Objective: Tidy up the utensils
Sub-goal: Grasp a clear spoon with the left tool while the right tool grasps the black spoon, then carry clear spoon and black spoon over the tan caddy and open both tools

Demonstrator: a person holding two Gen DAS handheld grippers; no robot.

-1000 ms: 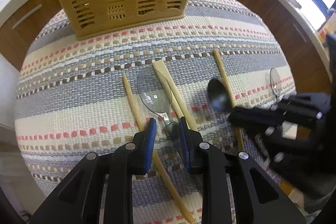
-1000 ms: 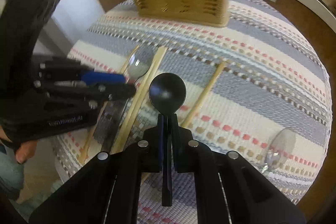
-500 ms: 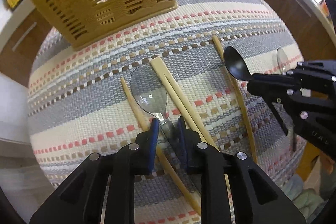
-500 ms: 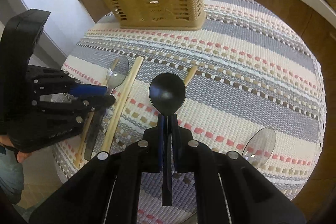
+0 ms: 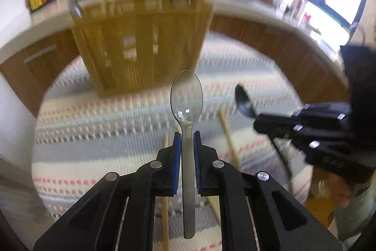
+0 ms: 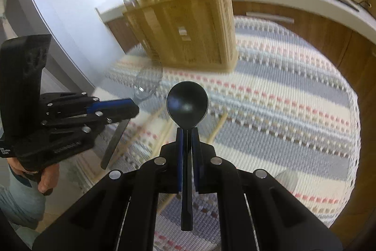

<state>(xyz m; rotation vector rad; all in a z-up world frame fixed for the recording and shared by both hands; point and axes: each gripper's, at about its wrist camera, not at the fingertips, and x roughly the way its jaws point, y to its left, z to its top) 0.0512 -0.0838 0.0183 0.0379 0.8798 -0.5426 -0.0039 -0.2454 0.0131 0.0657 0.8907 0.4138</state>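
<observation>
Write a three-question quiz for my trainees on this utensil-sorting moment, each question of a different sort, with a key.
1. True or false: the left gripper holds a black spoon.
2. Multiple choice: the chopsticks are A) in the basket, B) lying on the striped cloth, C) between the right gripper's fingers.
3. Fill the blank: both spoons point their bowls toward the yellow ____.

Key
1. False: it holds the clear spoon; the black spoon is in the right gripper.
2. B, on the striped cloth.
3. basket.
</observation>
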